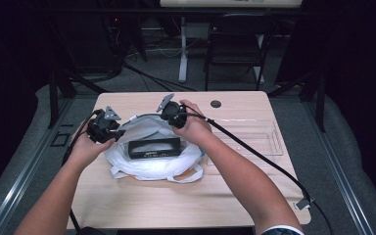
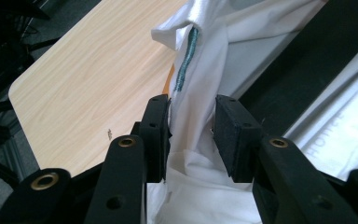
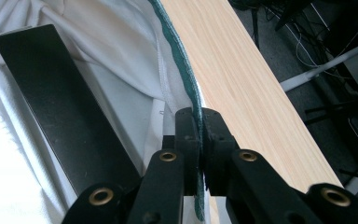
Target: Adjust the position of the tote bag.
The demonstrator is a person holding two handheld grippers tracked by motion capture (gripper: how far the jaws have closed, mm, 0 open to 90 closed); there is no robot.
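A white cloth bag (image 1: 152, 165) with green trim lies open on the wooden table (image 1: 176, 200). A long black box (image 1: 154, 147) rests inside it. My right gripper (image 3: 198, 114) is shut on the bag's green-edged rim (image 3: 175, 51) at the far side, with the black box (image 3: 65, 116) just beside it. My left gripper (image 2: 192, 107) sits at the bag's left side (image 1: 113, 134). Its jaws stand apart with a loose upright fold of the white bag (image 2: 200, 60) between the pads, not squeezed. The right gripper (image 1: 174, 120) is held above the bag's back edge.
A clear plastic tray (image 1: 254, 137) lies on the table right of the bag, partly under the right forearm. A round cable hole (image 1: 216, 104) is near the far edge. Beyond the table stand a dark chair (image 1: 235, 44) and desk legs.
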